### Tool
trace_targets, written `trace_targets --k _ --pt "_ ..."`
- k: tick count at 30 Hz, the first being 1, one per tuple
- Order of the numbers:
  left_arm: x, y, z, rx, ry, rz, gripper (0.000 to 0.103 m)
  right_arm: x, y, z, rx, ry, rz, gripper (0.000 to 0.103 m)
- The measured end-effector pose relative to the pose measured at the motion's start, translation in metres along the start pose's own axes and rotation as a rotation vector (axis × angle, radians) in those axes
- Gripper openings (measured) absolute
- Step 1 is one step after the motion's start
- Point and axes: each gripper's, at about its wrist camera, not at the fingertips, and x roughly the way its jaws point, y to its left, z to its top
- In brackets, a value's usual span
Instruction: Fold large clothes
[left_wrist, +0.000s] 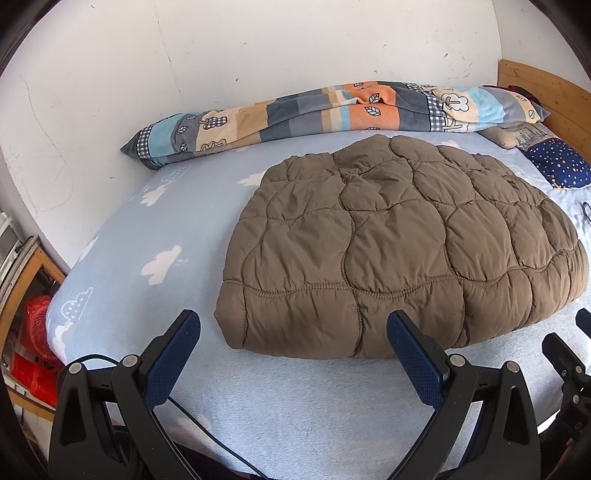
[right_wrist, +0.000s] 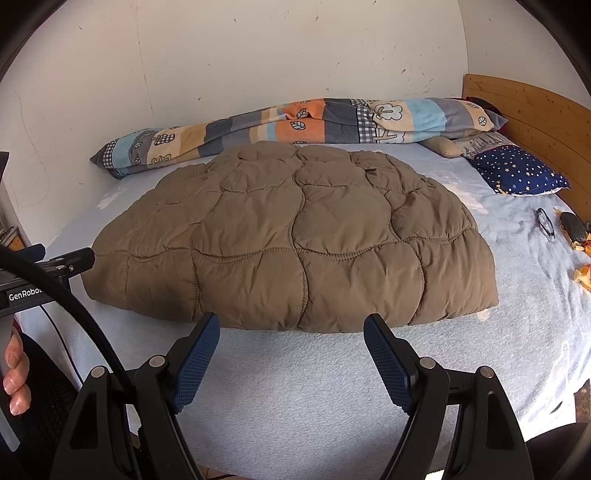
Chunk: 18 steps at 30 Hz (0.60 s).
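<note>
A patchwork blanket, rolled into a long bundle, is lying along the bed's far edge against the white wall. A light-blue sheet with white clouds is covering the bed. At the head end, a wooden headboard is standing, with a navy star-patterned pillow resting just before it. A pair of glasses and a dark case are lying near the bed's right edge. A red basket is sitting beside the bed's foot.
</note>
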Motion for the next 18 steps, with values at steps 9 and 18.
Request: trace_targets --k 9,18 --pt "0.0 0.0 -0.001 0.003 0.004 0.0 0.101 0.001 0.0 -0.001 0.0 0.001 0.0 0.084" --pt "0.01 0.001 -0.001 0.009 0.086 -0.025 0.101 0.001 0.0 0.0 0.001 -0.001 -0.001 0.084"
